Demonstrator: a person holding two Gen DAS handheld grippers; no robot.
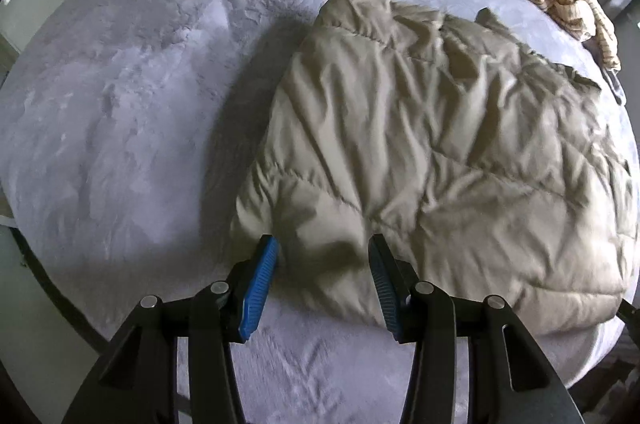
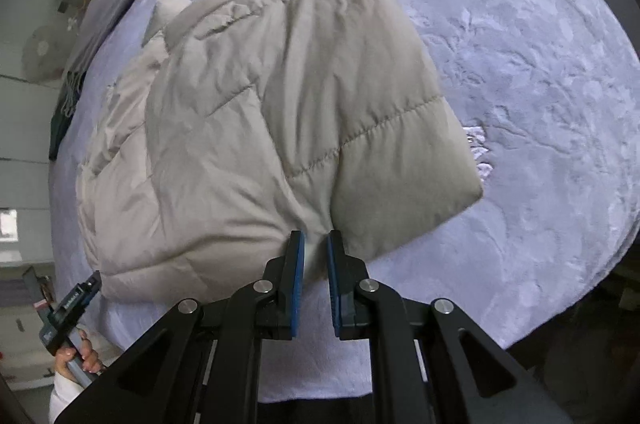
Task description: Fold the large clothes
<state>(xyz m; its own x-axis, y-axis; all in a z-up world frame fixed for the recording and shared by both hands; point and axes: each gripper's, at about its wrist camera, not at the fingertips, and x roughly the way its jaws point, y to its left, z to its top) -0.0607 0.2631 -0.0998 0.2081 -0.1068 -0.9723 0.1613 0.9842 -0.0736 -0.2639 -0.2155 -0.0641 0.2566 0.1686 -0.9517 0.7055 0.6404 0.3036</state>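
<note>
Beige puffer jacket (image 2: 256, 128) lies on the bed (image 2: 520, 104). Right hand-held gripper (image 2: 316, 248) pinches its near hem; left hand-held gripper (image 1: 322, 256) grips a thicker bunch. Risk: slick padded fabric slips from either pinch, spoiling the fold.

Both grippers are pointing steeply down at the jacket (image 1: 440, 152). The left gripper (image 1: 324, 256) is sitting with its jaws partly apart, straddling a puffy bit of the jacket's near edge; its blue pads (image 1: 260, 288) are touching the fabric on both sides, so it looks like it's gripping a thick fold there. The right gripper (image 2: 316, 244) is pinching way tighter, jaws nearly together, with a thin bit of the jacket's near edge caught between its pads (image 2: 298, 264). From the right wrist view, the person's left hand (image 2: 80, 356) is wrapping around the handle of its gripper, down by the jacket's near left corner.
</note>
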